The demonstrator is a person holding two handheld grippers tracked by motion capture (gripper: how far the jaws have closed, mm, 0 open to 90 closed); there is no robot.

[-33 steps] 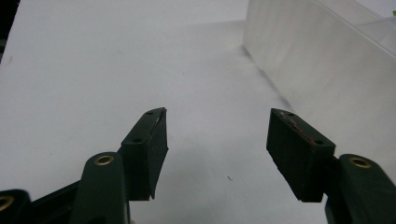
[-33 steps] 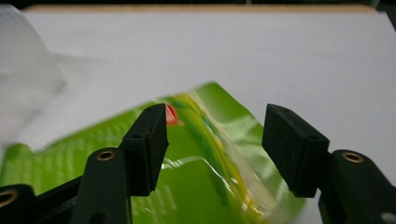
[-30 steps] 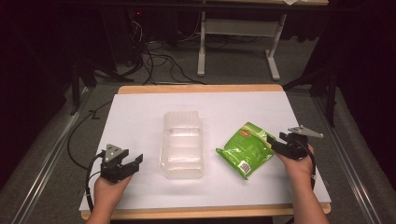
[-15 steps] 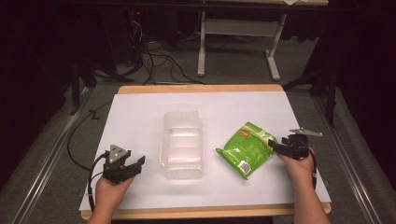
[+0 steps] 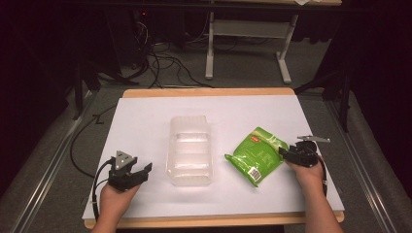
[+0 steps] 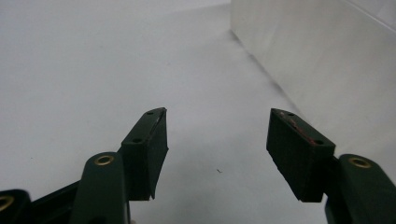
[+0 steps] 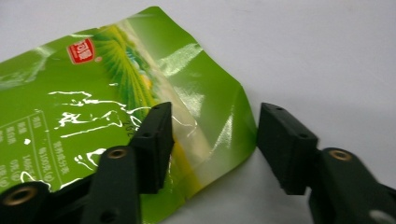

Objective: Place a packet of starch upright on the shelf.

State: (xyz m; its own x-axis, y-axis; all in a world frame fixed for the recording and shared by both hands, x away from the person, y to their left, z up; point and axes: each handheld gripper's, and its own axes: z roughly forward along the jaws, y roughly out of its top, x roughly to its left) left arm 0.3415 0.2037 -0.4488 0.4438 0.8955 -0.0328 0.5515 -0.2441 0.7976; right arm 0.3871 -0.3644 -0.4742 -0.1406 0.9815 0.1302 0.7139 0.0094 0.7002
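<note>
Lying flat on the white counter (image 5: 145,111), toward its right edge, the green snack bag (image 5: 256,155) is approached at its right-hand end by the right gripper (image 5: 285,154). In the right gripper view the jaws are seen spread apart, straddling the crimped corner of the bag (image 7: 116,102): one jaw sits over the glossy film, the other over bare counter just beside the edge, and nothing is yet pinched between them. This placement is judged to be deliberate, since the sealed end is the thinnest and stiffest part of the pouch and can be clamped without the contents being crushed. At the middle of the counter a clear plastic container (image 5: 190,150) is set, open side up as far as can be told, just beside the bag's left end but apart from it; it is probably meant as the receptacle for the bag. Near the front left corner the left gripper (image 5: 141,171) is held low over the counter, its jaws released and empty, with the container's translucent wall (image 6: 322,70) visible just ahead of it. It is likely parked there so that the container can be steadied if it slides.
</note>
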